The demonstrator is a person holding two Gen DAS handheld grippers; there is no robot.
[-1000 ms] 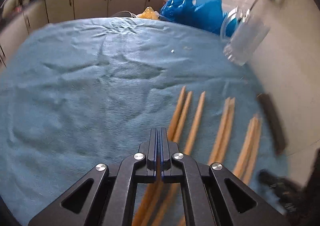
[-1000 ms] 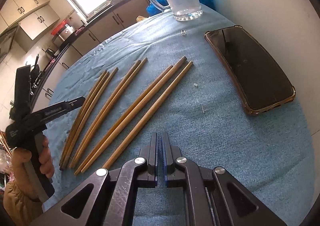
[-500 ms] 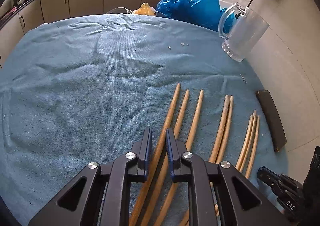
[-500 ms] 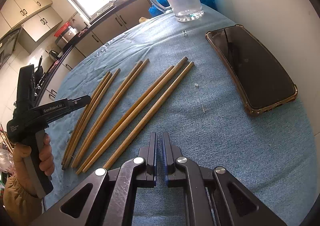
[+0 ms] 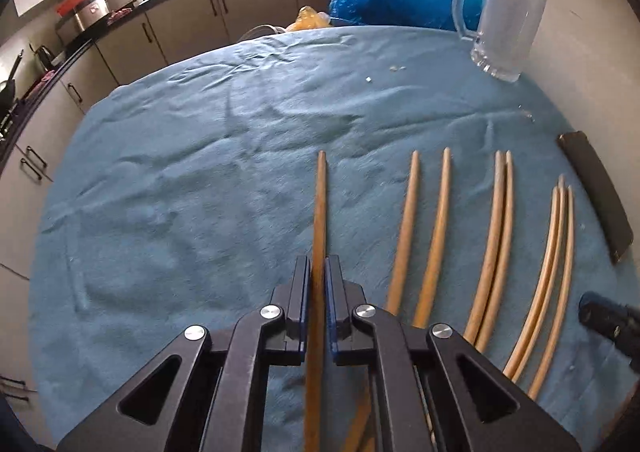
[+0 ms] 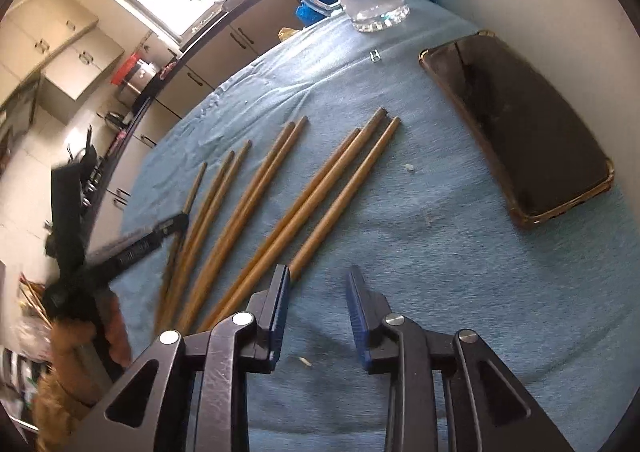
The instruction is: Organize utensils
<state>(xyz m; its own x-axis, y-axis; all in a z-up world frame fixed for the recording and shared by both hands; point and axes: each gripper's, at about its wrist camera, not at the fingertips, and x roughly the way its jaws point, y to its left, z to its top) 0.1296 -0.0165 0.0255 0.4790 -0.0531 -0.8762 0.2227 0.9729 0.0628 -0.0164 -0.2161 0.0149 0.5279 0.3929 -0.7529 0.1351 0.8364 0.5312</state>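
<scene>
Chopstick (image 5: 320, 220) clamped in L gripper (image 5: 318, 280); R gripper (image 6: 318, 292) spread.

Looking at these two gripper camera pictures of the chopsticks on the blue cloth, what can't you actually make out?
- Left wrist view: the near end of the held chopstick is hidden under the left gripper.
- Left wrist view: the right gripper is cut off by the edge.
- Right wrist view: the chopsticks' near ends are hidden behind the right gripper.
- Right wrist view: the left gripper is blurred.
- Both views: whether the glass mug holds anything is unclear.
</scene>
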